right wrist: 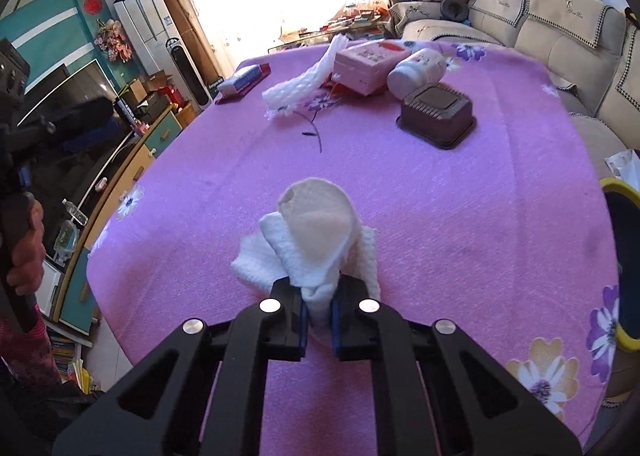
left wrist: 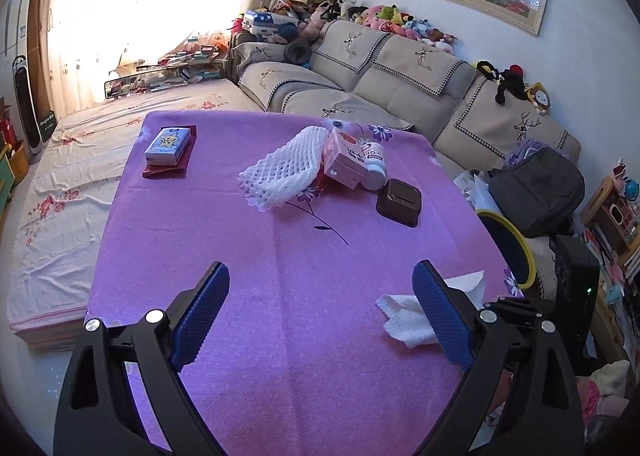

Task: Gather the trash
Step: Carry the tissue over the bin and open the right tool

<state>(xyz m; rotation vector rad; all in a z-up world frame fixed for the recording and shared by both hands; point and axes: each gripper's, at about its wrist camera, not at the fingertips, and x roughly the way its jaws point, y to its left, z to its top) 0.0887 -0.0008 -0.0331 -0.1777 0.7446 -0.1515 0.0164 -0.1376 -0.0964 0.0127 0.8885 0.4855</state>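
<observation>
A crumpled white paper towel (right wrist: 316,240) lies on the purple tablecloth (right wrist: 440,216) near its front edge, and my right gripper (right wrist: 319,312) is shut on its near end. In the left wrist view the same towel (left wrist: 400,320) shows beside the right finger of my left gripper (left wrist: 320,272), which hangs open over bare cloth with nothing between its fingers. Farther back sit a white foam net (left wrist: 280,168), a pink carton (left wrist: 344,160), a white bottle (left wrist: 374,166) on its side and a brown plastic tray (left wrist: 399,202).
A blue tissue pack (left wrist: 168,144) rests on a red mat at the table's far left. A yellow-rimmed bin (right wrist: 624,264) stands off the table's right edge. A beige sofa (left wrist: 400,88) runs behind. A person's hand (right wrist: 28,244) grips a handle at left.
</observation>
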